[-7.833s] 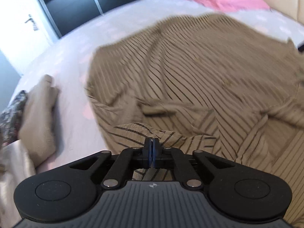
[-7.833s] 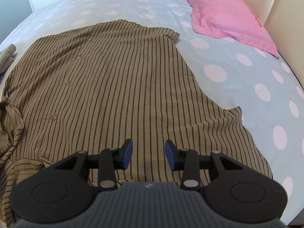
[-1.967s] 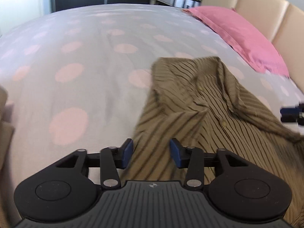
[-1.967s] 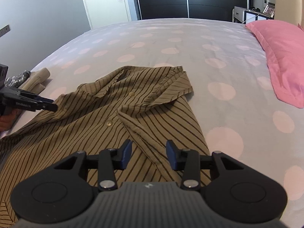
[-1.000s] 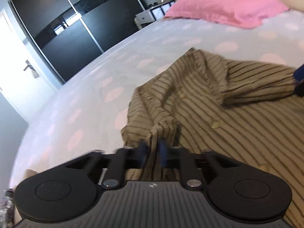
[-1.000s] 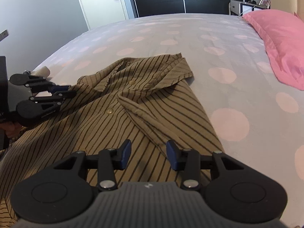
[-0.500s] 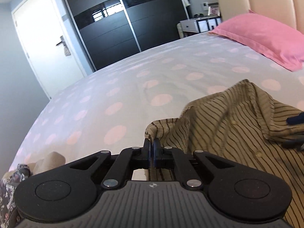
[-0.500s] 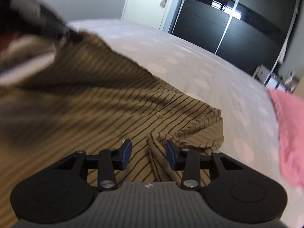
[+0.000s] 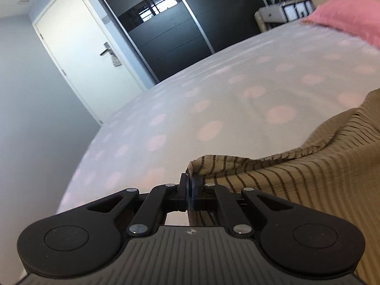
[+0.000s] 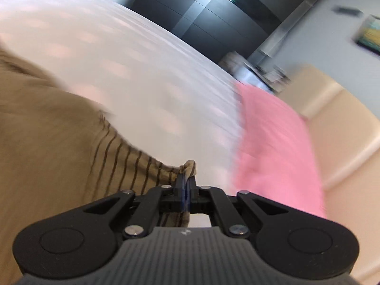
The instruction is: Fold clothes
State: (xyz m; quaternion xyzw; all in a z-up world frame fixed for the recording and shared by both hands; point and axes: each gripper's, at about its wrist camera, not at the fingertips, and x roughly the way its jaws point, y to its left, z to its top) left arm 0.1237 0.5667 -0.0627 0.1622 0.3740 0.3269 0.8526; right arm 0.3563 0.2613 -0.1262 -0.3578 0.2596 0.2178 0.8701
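the left gripper (image 9: 190, 191) is clenched on a bunched corner of the striped shirt (image 9: 308, 178), and the right gripper (image 10: 186, 190) is clenched on another bunched corner of the same shirt (image 10: 59, 142), so the cloth hangs lifted between the two tools above the spotted bed (image 9: 213, 109); how much of its lower part rests on the bed cannot be told from these views

what could go wrong: each grip holds only a small wad of fabric at the very tips, so a quick swing may pull a corner out and drop that side, leaving the shirt skewed; the right wrist view is smeared by fast motion, which suggests speed enough for that. if the two tools are drawn unevenly, the cloth may twist and the fold line land crooked. slack between the grips could also double under itself and trap a crease

edges and room: the bed lies open and bare ahead of the left gripper, toward the white door (image 9: 83, 66) and the dark wardrobe (image 9: 190, 23). on the right, the pink pillow (image 10: 273, 142) and the beige headboard (image 10: 344, 130) are near, so a swing that way could drag cloth onto the pillow; the freer side is away from it
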